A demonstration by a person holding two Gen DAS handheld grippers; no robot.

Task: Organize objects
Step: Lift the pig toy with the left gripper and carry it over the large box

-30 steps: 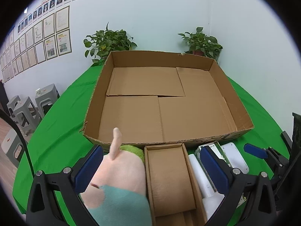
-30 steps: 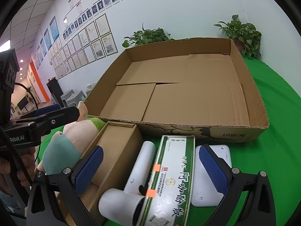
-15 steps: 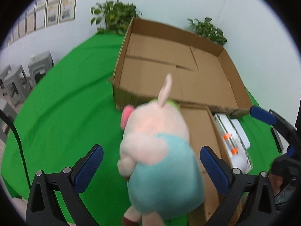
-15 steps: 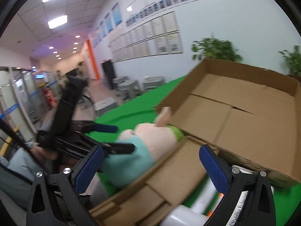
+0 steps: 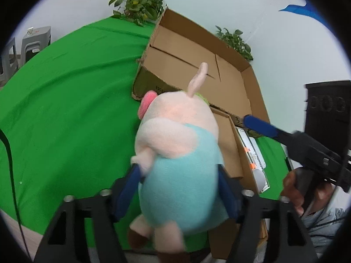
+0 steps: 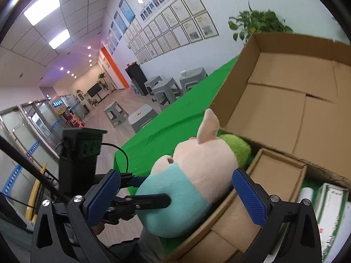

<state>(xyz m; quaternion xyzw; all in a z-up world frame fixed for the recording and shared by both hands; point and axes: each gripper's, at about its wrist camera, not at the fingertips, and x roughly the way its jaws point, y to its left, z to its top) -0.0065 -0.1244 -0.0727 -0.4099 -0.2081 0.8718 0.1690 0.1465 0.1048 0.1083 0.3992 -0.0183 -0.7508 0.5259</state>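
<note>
The plush pig (image 5: 175, 153) has a pale pink head, a brighter pink snout at 10 o'clock, a light turquoise body, brown feet and a lime-green patch behind its ear. The table cloth (image 5: 65, 87) is plain bright green. The big cardboard box (image 5: 197, 50) at 1 o'clock is plain brown, as is the small open carton (image 6: 278, 171). The white packet (image 6: 329, 208) bears green bands and orange stickers. The left gripper (image 5: 178, 188) is black with deep blue pads, the right gripper (image 6: 175, 199) likewise, its pads dotted

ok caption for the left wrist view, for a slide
Left gripper clamps pink plush pig in teal shirt before shallow brown cardboard tray.
</note>
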